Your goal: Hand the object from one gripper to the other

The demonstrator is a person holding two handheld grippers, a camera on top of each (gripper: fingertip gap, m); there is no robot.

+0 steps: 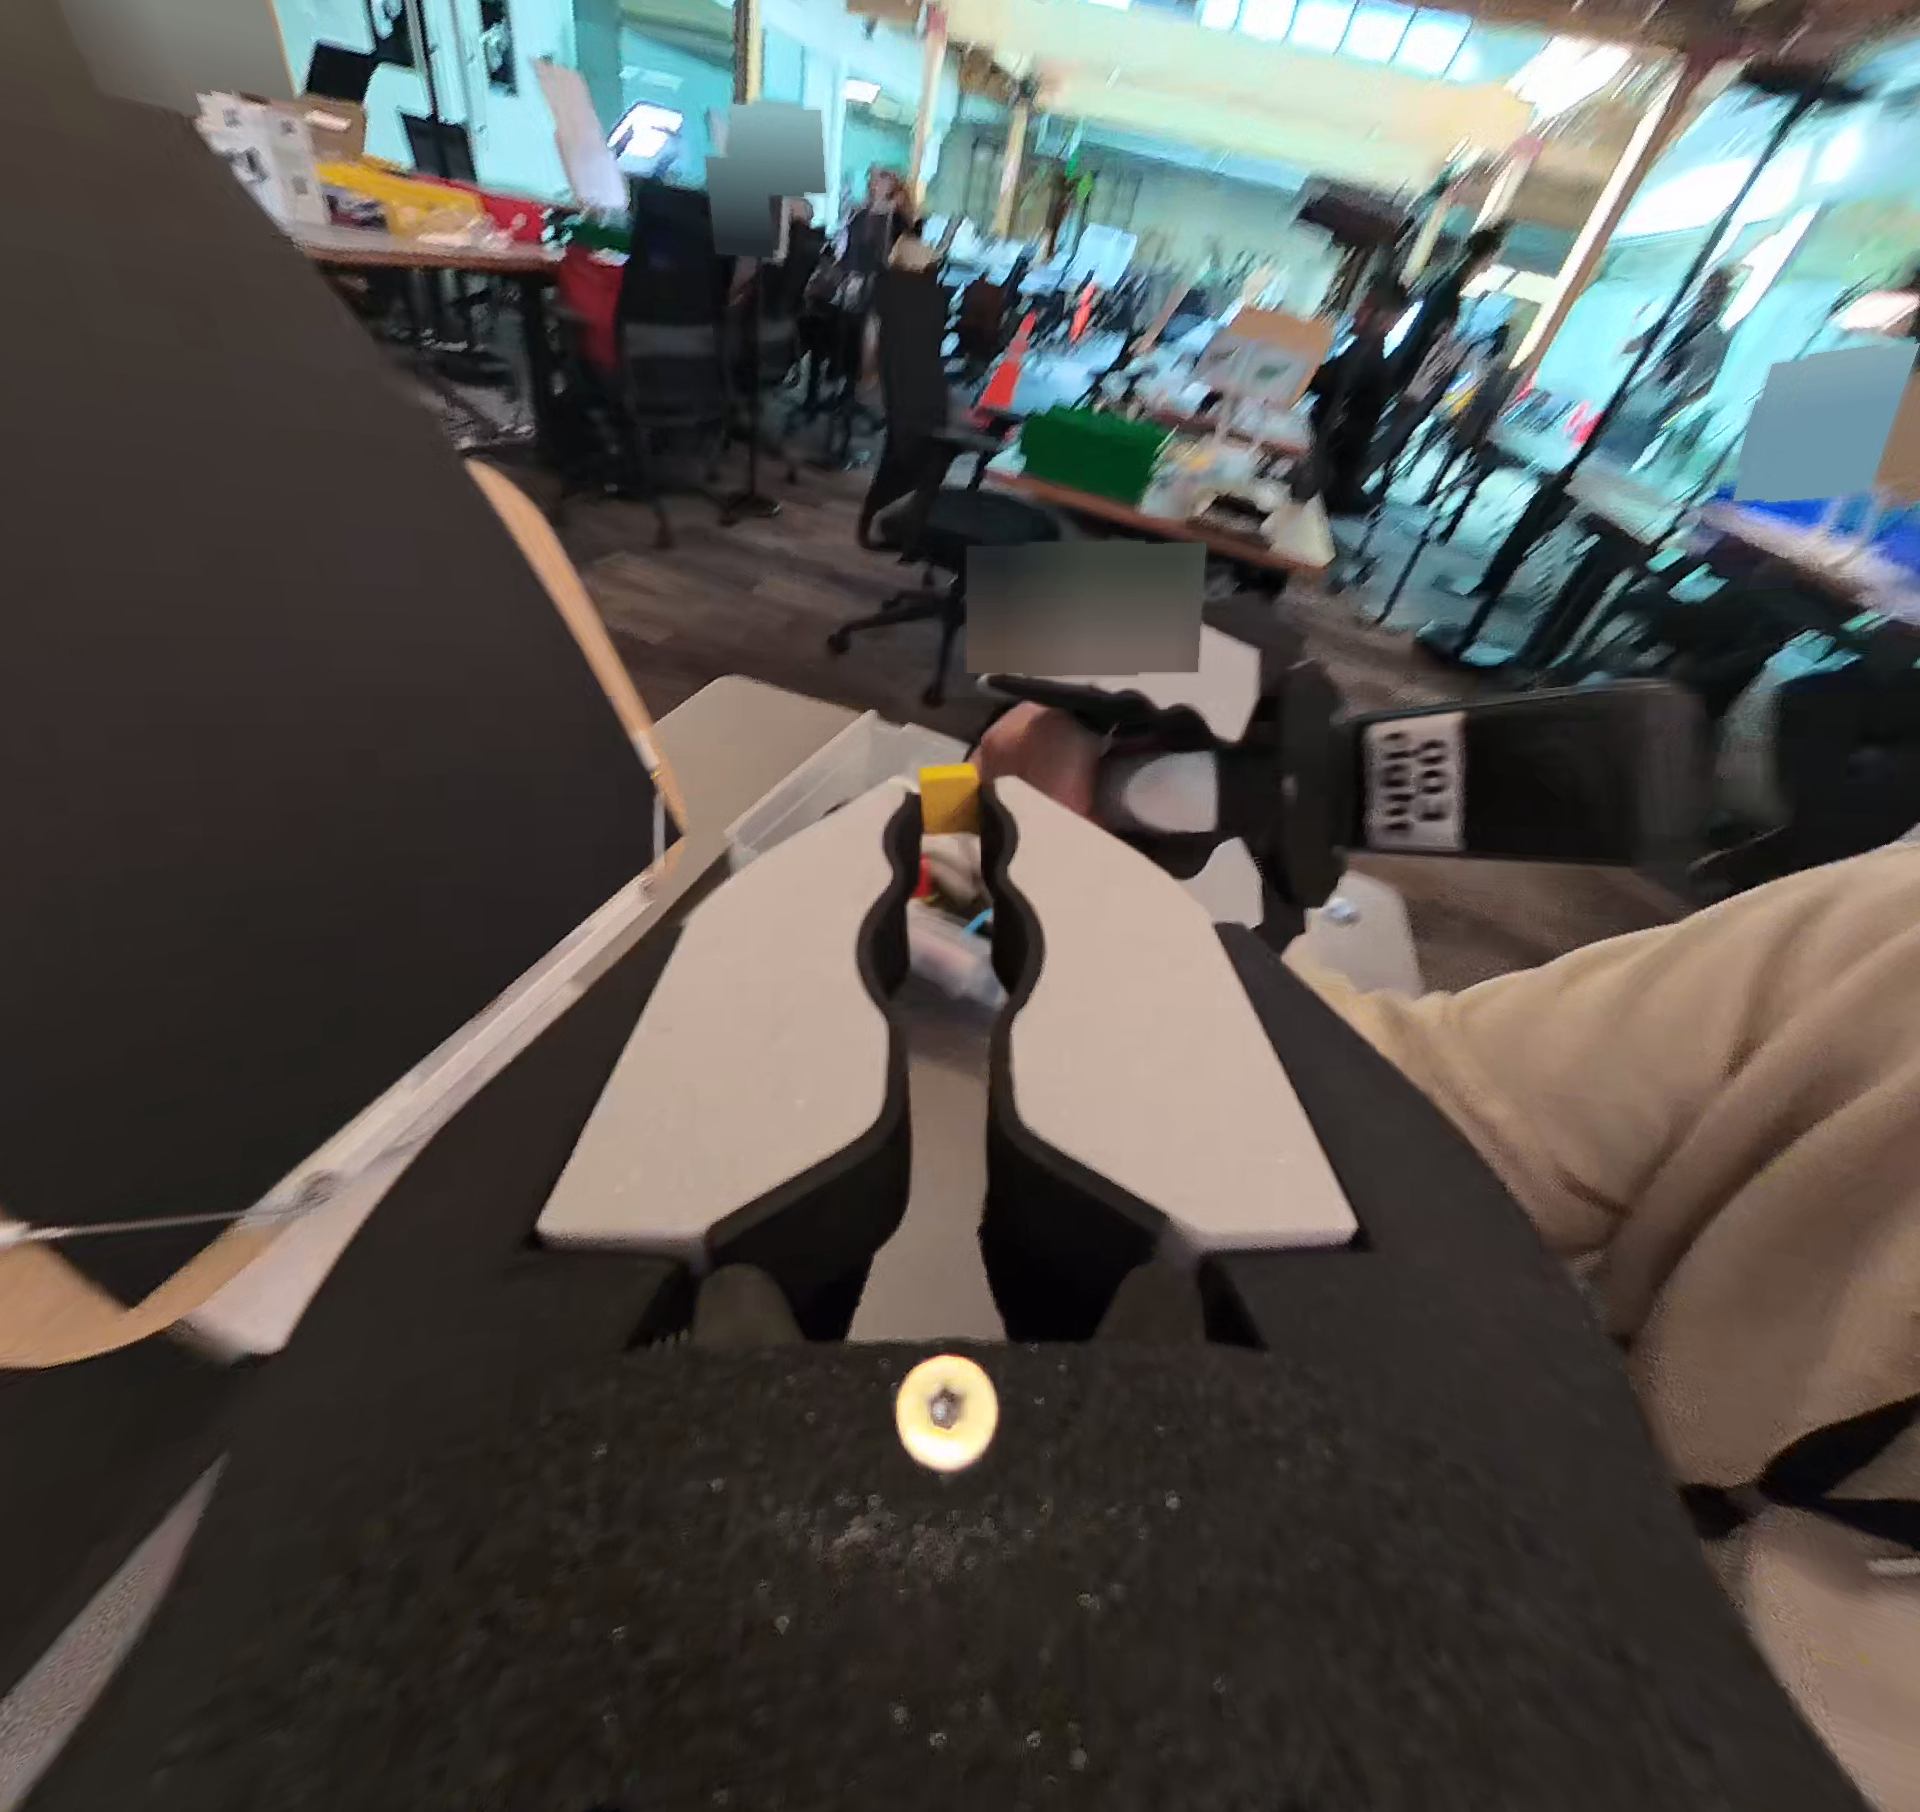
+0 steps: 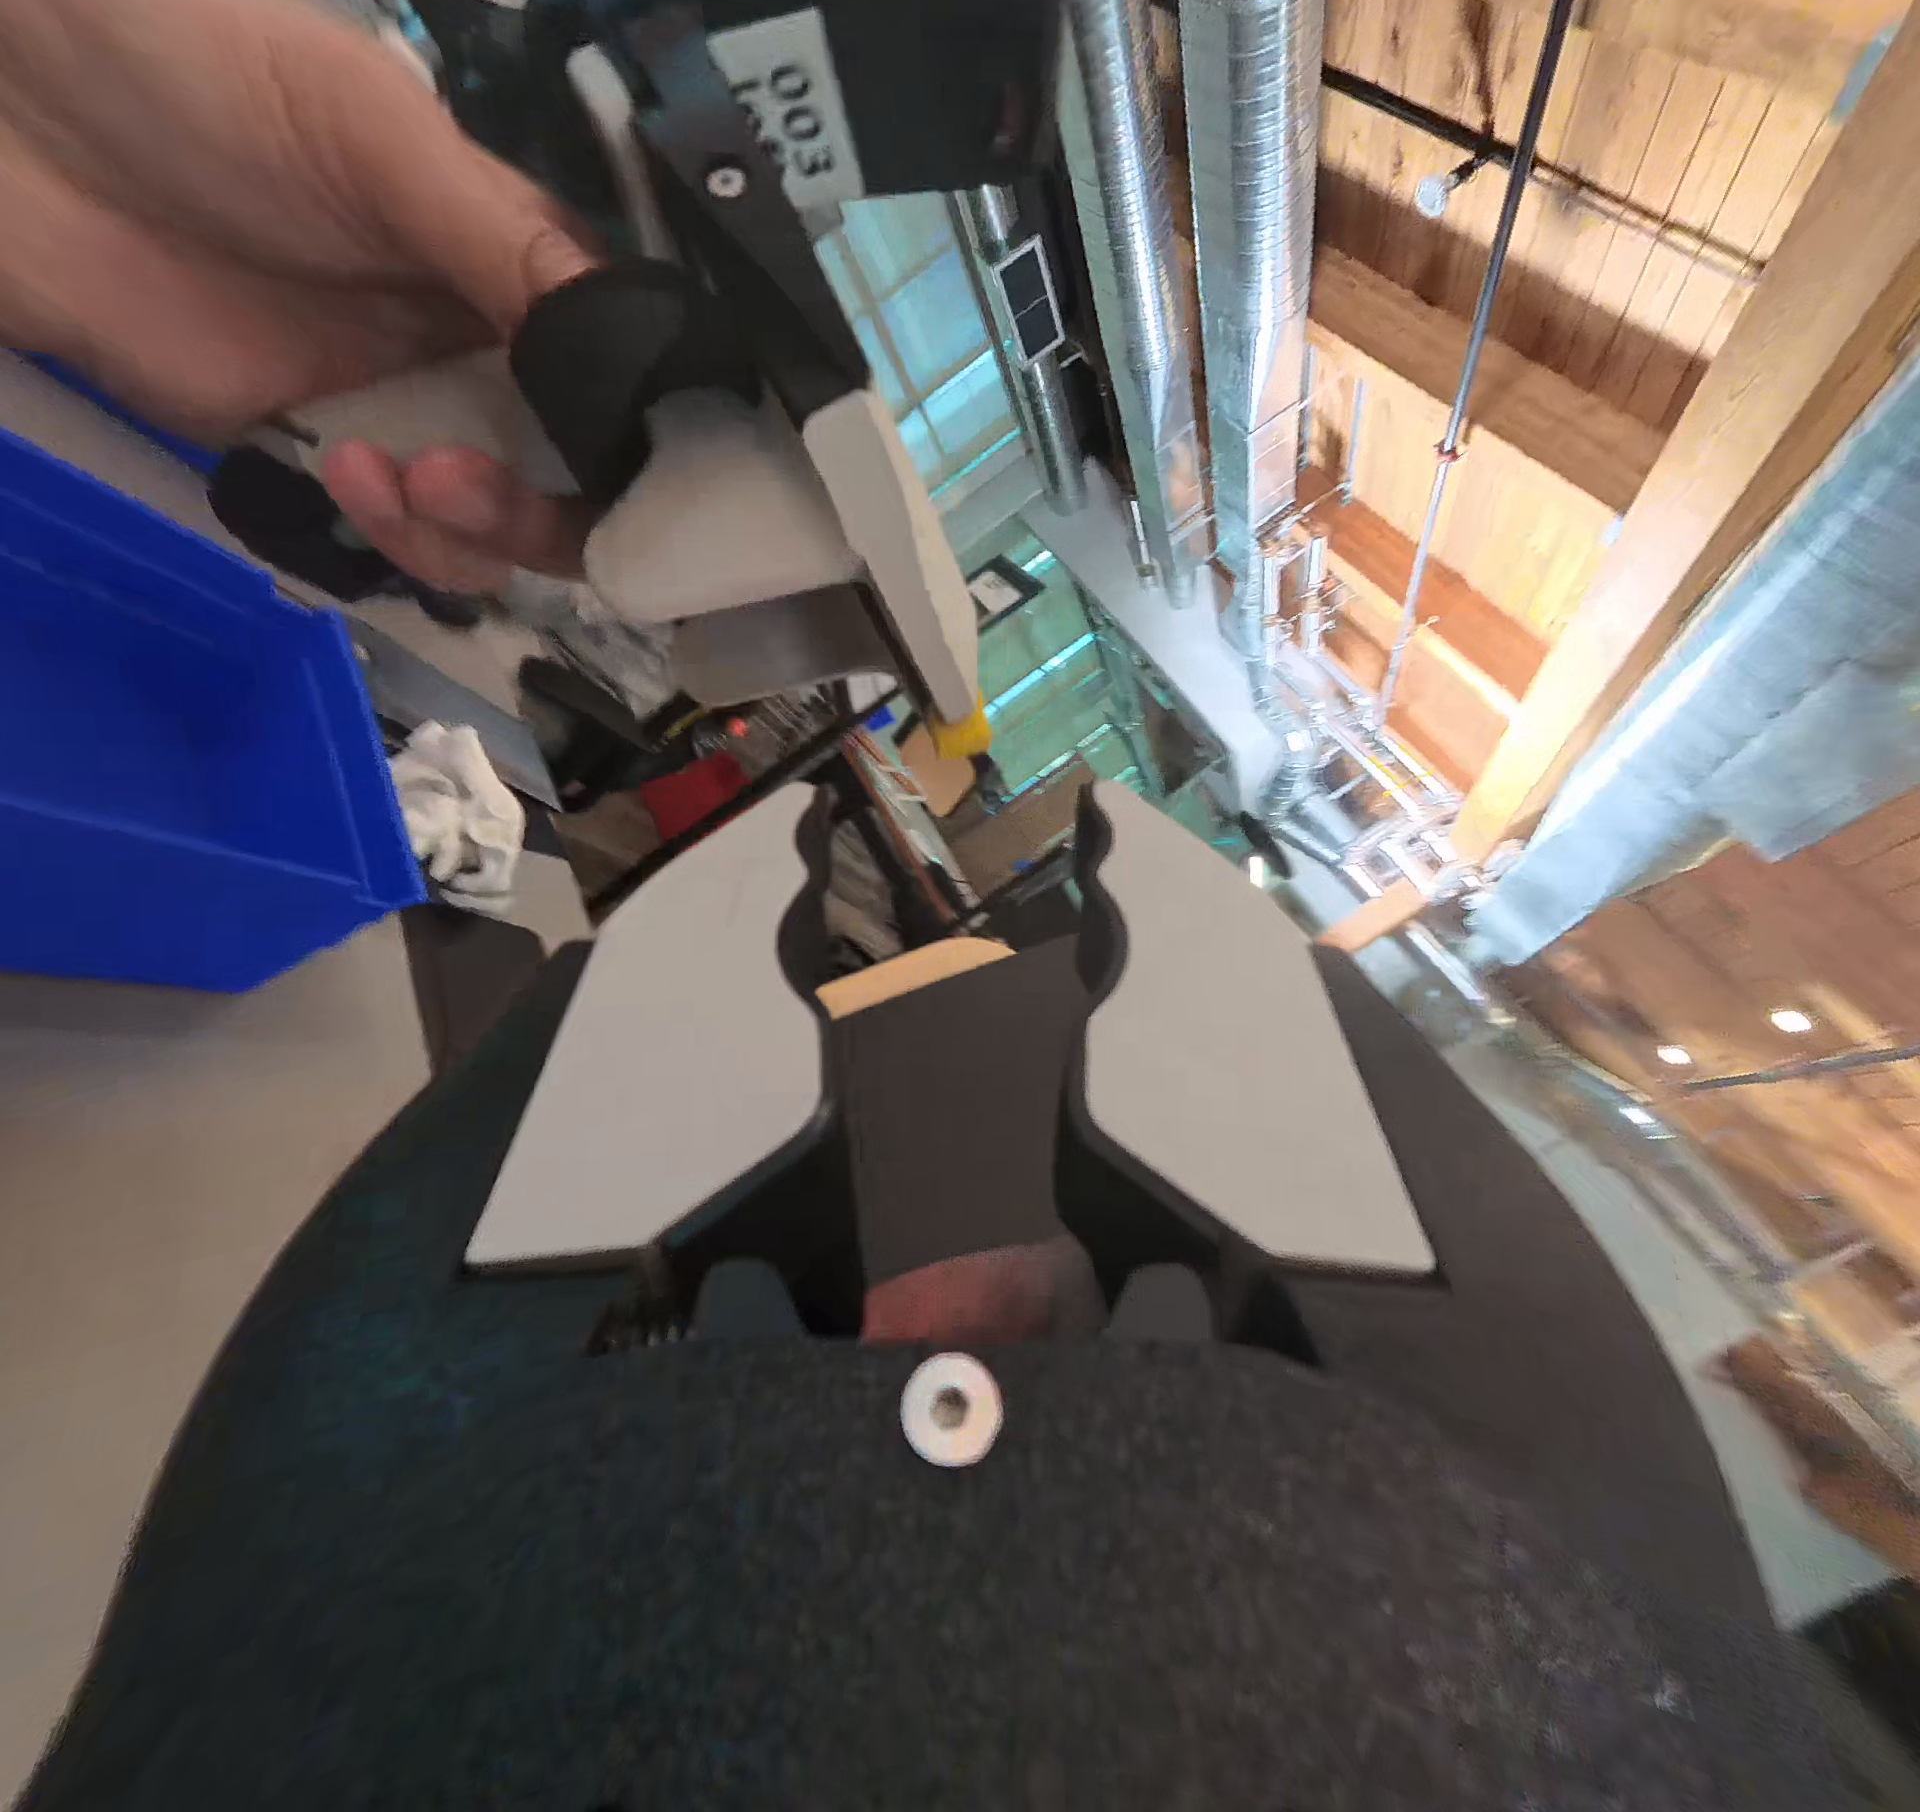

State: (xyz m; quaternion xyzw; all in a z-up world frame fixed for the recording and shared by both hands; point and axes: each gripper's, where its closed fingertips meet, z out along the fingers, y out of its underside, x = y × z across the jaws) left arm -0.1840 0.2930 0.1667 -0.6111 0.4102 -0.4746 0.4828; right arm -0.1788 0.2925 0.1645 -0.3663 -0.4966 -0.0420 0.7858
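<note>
Left wrist view: yellow block (image 1: 951, 798) crosswise in left gripper (image 1: 953, 806)

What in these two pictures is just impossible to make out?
- Yellow block: the left gripper fingertips cover most of it in both views, so its full shape is hidden.
- Clear bin: contents mostly hidden by the left fingers, blurred.
- Right gripper: its open tips stay unseen in the left wrist view.
- Blue bin: cut off by the edge.

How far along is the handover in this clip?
Done: the left gripper is shut on the small yellow block, held up off the table. In hand: the right gripper is open, with the block just beyond its fingertips. Left: closing the right gripper on the block, then the left letting go.
</note>
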